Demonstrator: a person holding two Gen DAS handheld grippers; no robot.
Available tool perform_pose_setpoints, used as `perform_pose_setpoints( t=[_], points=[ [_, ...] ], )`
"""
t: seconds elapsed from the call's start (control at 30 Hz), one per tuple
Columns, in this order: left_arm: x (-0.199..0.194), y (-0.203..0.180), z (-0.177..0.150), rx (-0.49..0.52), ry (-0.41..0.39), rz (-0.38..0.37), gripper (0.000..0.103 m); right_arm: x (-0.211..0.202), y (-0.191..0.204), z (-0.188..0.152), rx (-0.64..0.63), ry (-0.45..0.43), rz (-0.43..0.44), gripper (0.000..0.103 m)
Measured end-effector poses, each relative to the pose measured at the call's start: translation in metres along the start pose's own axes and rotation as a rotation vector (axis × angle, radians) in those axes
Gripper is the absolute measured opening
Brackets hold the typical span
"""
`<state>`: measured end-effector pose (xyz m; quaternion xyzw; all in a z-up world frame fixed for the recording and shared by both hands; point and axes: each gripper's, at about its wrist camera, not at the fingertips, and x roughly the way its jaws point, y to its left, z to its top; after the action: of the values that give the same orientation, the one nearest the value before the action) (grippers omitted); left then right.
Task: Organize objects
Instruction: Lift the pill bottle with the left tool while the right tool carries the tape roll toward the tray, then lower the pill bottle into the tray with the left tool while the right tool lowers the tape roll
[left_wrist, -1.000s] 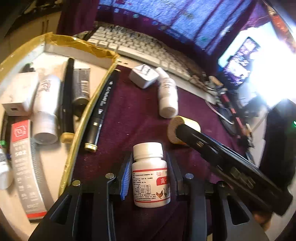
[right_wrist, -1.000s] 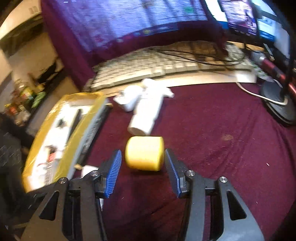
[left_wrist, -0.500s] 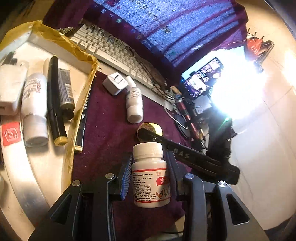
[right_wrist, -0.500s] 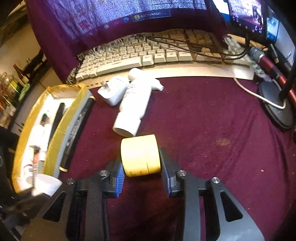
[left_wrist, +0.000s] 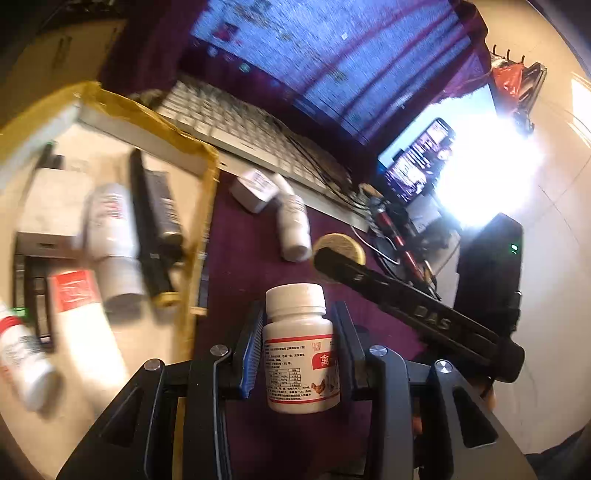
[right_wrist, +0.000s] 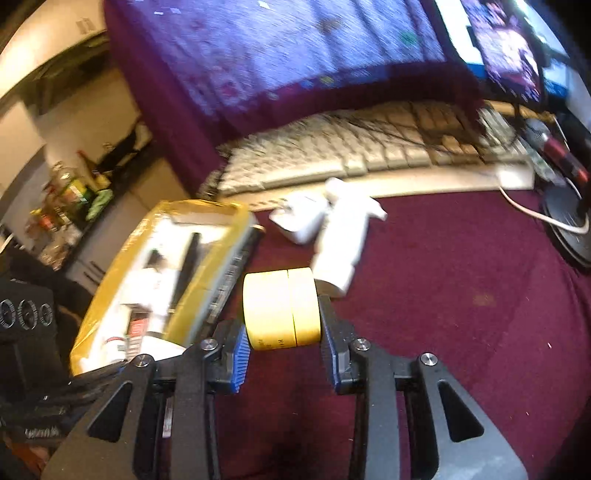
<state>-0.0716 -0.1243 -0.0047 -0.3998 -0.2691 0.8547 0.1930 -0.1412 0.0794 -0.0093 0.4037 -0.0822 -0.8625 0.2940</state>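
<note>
My left gripper (left_wrist: 297, 350) is shut on a white pill bottle (left_wrist: 300, 347) with a red-edged label, held above the dark red cloth beside the yellow-taped box (left_wrist: 147, 114). My right gripper (right_wrist: 282, 343) is shut on a yellow tape roll (right_wrist: 281, 308), lifted off the cloth; the roll also shows in the left wrist view (left_wrist: 341, 245) behind the right gripper's black finger. A white spray bottle (right_wrist: 341, 243) and a white charger plug (right_wrist: 301, 218) lie on the cloth near the keyboard. The box (right_wrist: 162, 273) holds several bottles, tubes and pens.
A beige keyboard (right_wrist: 369, 147) runs along the back under a monitor draped in purple cloth. A black marker (right_wrist: 236, 266) lies along the box's right wall. A cable and a black stand base (right_wrist: 569, 221) sit at the right. A phone screen (left_wrist: 421, 158) glows at the back right.
My right gripper has closed on the yellow tape roll and lifted it. My left gripper, still holding the pill bottle, has shifted toward the box; the view is blurred by motion.
</note>
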Motion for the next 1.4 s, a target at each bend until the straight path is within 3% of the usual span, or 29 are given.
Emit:
perform_pose_setpoints(
  t=[0.17, 0.33, 0.47, 0.63, 1.07, 1.4],
  points=[
    [-0.035, 0.026, 0.001, -0.114, -0.059, 0.058, 0.031, -0.003, 0.032, -0.016, -0.051, 0.015, 0.121, 0.03],
    [-0.072, 0.045, -0.002, -0.148, -0.1, 0.134, 0.031, -0.004, 0.07, -0.036, -0.12, 0.026, 0.199, 0.03],
    [-0.09, 0.067, -0.004, -0.206, -0.129, 0.132, 0.031, 0.005, 0.095, -0.043, -0.181, 0.069, 0.23, 0.031],
    [-0.1, 0.088, -0.008, -0.264, -0.164, 0.154, 0.031, 0.015, 0.12, -0.042, -0.256, 0.064, 0.193, 0.031],
    [-0.126, 0.105, -0.012, -0.289, -0.27, 0.201, 0.031, 0.045, 0.141, -0.046, -0.323, 0.086, 0.031, 0.031],
    [-0.119, 0.112, 0.0, -0.29, -0.237, 0.243, 0.031, 0.052, 0.148, -0.039, -0.323, 0.115, 0.02, 0.031]
  ],
)
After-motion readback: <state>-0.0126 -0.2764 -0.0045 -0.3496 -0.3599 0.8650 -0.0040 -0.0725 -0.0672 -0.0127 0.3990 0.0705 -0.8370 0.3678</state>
